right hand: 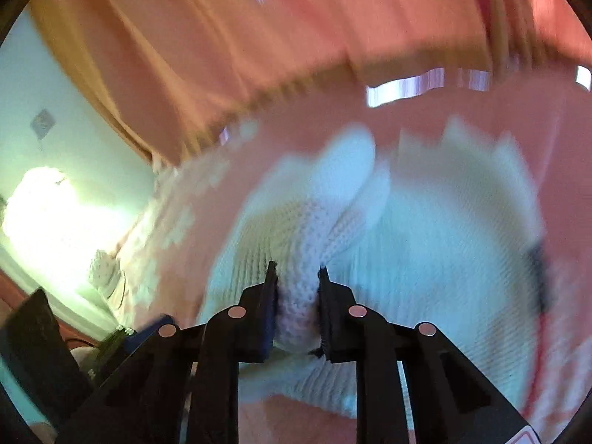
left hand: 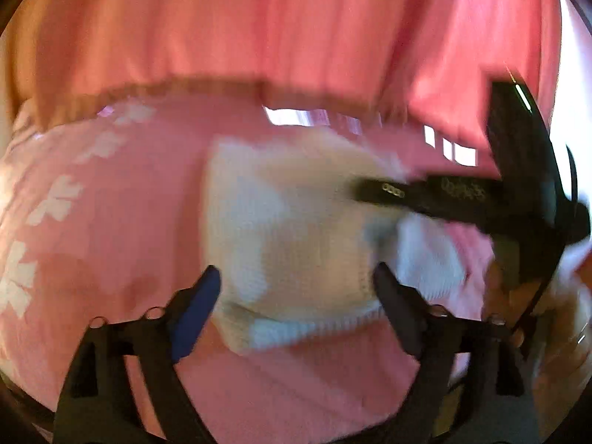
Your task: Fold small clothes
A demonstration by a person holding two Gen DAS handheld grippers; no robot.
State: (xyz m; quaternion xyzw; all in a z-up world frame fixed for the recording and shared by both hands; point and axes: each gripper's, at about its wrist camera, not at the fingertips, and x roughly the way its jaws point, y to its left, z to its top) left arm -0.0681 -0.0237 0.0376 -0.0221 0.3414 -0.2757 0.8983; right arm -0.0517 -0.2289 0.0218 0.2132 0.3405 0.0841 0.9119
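Right now the white knitted garment (left hand: pixel 296 244) lies on the pink bed cover (left hand: pixel 122 229), directly ahead of the left claw (left hand: pixel 296 296), whose jaws stand apart; the right claw (right hand: pixel 298 296) is clamped on its knit fold, nearer.

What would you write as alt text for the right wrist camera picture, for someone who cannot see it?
A black hand-held gripper pinches a bunched fold of a white knitted garment, which lies on a pink bedspread with pale flower shapes. Pink curtains hang behind, and a bright lamp glow fills the left edge. The picture is blurred.
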